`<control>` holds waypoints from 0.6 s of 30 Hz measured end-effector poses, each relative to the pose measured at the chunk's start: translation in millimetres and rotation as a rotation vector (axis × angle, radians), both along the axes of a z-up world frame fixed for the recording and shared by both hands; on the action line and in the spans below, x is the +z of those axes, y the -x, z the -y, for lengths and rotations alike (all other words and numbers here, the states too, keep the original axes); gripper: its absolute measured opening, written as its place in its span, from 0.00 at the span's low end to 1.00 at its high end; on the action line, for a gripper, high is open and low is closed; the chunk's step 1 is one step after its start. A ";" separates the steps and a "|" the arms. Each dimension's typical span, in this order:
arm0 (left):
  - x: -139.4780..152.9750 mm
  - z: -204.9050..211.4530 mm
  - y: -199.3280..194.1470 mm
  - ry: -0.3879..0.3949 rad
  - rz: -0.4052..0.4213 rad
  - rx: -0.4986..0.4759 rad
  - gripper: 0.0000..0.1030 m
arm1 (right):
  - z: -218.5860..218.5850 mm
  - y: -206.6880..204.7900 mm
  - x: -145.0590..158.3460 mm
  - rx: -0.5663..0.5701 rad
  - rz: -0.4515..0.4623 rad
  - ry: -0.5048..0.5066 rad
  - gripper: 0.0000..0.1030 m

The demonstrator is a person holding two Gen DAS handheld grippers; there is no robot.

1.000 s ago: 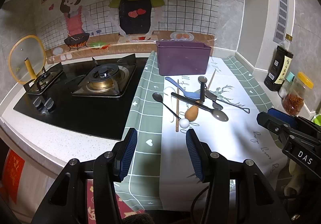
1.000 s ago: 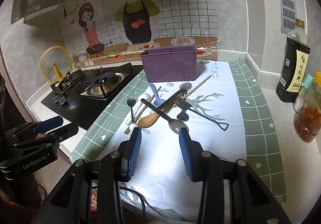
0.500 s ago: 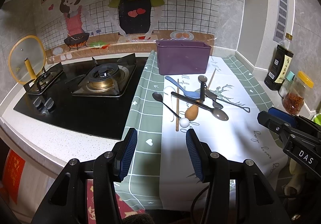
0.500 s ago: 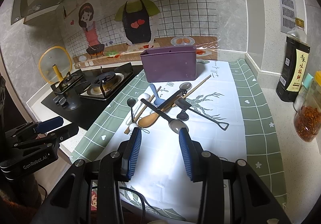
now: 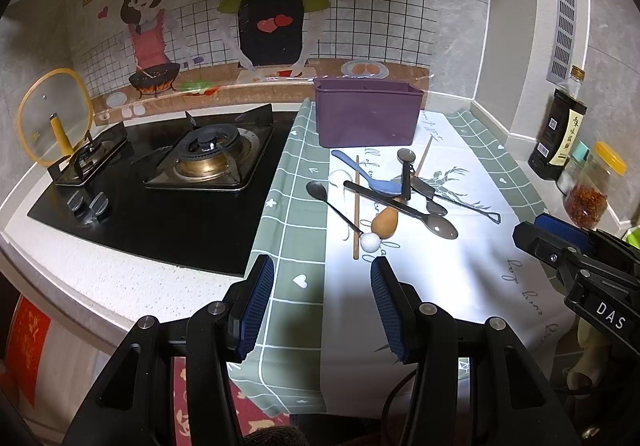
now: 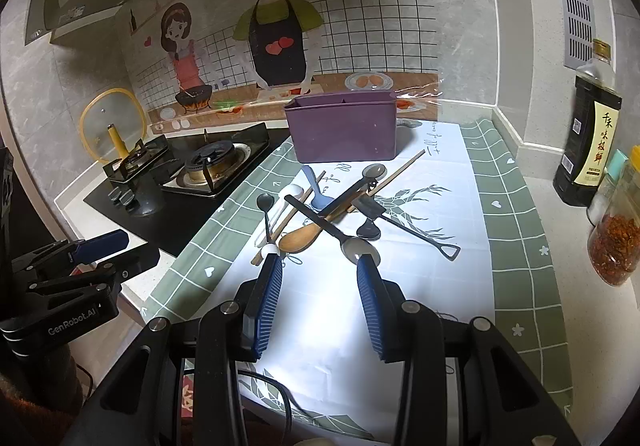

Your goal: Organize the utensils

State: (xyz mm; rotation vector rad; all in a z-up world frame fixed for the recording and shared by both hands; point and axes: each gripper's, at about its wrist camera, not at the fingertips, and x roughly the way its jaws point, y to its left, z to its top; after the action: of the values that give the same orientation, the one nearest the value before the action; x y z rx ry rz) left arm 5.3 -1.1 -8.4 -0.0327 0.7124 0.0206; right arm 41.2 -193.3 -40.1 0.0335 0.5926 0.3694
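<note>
Both grippers hang back at the near edge of the cloth (image 5: pixel 460 286), nothing in hand. The left gripper (image 5: pixel 322 302) has its jaws spread wide and empty; the right gripper (image 6: pixel 320 298) is the same, pads apart, pointing straight at the heap.

And what a heap: the utensils (image 6: pixel 332 214) lie crossed over one another in the middle of the cloth, just in front of the purple bin (image 6: pixel 344 130), which stands upright and looks empty from here. A wooden spoon (image 6: pixel 300 236) sits nearest the right gripper, with a grey spoon (image 6: pixel 356 246) laid across it. A chopstick (image 5: pixel 356 206) runs lengthwise, a small black spoon (image 5: pixel 320 192) lies off to the left, and a shovel-handled spoon (image 6: pixel 424 236) trails off to the right.

These are all likely light and stiff, so weight is no worry. The trouble is thin, smooth handles lying flat on cloth: they could slip or roll under the pads. The sensible hold looks to be mid-handle, across the narrow width, starting with whatever lies on top, the grey spoon probably, so the rest stay put. The chopstick is the likeliest to twist away.
</note>
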 end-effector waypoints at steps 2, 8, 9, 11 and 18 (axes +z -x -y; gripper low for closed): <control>0.4 0.2 -0.5 -0.001 0.000 0.000 0.50 | -0.2 0.2 -0.3 -0.002 0.001 -0.001 0.36; -2.3 0.1 0.0 0.000 -0.005 -0.002 0.50 | -0.4 -1.3 -0.5 -0.001 0.001 0.000 0.36; -4.5 -0.3 0.1 0.001 -0.010 -0.005 0.50 | -0.2 -1.4 -0.5 0.000 0.003 0.002 0.36; -8.6 0.5 -4.2 -0.001 -0.025 -0.012 0.50 | 0.5 -2.4 -0.4 -0.003 0.007 0.009 0.36; -14.7 -1.2 -35.0 -0.002 -0.050 -0.052 0.50 | 15.0 -45.5 7.1 -0.041 0.021 0.053 0.36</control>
State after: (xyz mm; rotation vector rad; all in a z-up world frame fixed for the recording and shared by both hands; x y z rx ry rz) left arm 40.4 0.1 -23.1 -0.0112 0.7631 -0.0281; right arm 86.7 -208.3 -33.0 -0.0089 0.5801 0.3140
